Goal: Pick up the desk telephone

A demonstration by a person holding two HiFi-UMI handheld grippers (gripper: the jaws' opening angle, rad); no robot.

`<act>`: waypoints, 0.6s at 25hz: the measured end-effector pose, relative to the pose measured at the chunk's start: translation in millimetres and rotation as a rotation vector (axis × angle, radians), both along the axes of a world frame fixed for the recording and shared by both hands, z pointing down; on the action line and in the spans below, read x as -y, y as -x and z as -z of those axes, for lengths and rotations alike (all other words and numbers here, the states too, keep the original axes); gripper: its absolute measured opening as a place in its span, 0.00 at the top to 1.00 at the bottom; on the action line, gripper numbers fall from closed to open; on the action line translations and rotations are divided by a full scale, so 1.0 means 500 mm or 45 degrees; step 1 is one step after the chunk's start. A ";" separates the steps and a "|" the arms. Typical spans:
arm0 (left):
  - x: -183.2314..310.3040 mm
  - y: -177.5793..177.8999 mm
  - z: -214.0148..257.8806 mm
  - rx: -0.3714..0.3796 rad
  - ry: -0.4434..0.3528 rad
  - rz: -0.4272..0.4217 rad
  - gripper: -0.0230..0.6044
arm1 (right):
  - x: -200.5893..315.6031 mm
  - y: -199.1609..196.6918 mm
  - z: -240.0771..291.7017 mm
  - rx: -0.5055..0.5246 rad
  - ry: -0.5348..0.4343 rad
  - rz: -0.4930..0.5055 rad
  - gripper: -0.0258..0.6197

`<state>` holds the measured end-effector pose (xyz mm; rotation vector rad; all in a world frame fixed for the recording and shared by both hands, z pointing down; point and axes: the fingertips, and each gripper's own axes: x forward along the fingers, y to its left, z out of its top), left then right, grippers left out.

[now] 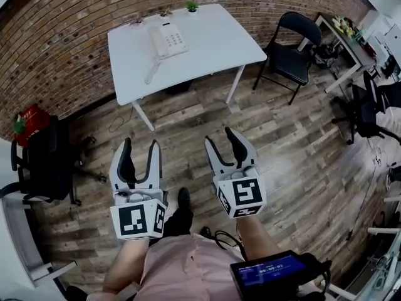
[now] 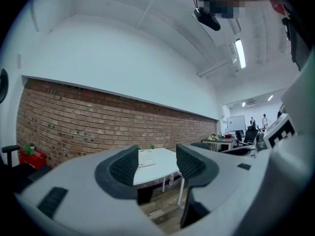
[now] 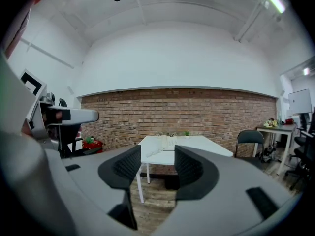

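Both tools are released and empty: the left gripper [image 1: 141, 144] and the right gripper [image 1: 220, 137] are held side by side over the brown wood-plank floor [image 1: 188, 115], each with its jaws standing apart and only air between the pads. The cream push-button desk telephone [image 1: 167, 41] sits at about 12 o'clock from them, well apart, on the white rectangular four-legged table [image 1: 216, 46], nearer that top's 10 o'clock corner. A pale cord trails from it toward the near edge at 6 o'clock.

The step in hand looks like the approach. To do it well, I would come in square to the table's near edge, keep both grippers level above the top, and settle which part to take before closing. The body is broad, so a jaw on each flank seems safer than one pinch, and the cord could drag.

Room is generous in front. The black metal folding chair [image 1: 291, 49] stands at 3 o'clock of the table, a black wheeled office chair [image 1: 47, 162] at 9 o'clock of the grippers, and the red brick wall [image 1: 56, 55] runs just behind the table. Two small green potted plants [image 1: 192, 6] line the far edge beyond the phone, so reaching past it risks tipping them
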<state>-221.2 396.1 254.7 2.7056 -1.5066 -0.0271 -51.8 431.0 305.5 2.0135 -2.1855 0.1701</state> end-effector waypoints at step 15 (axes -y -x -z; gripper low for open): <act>0.248 -0.081 0.004 -0.033 0.007 -0.126 0.58 | 0.230 -0.061 0.053 -0.087 -0.037 -0.088 0.62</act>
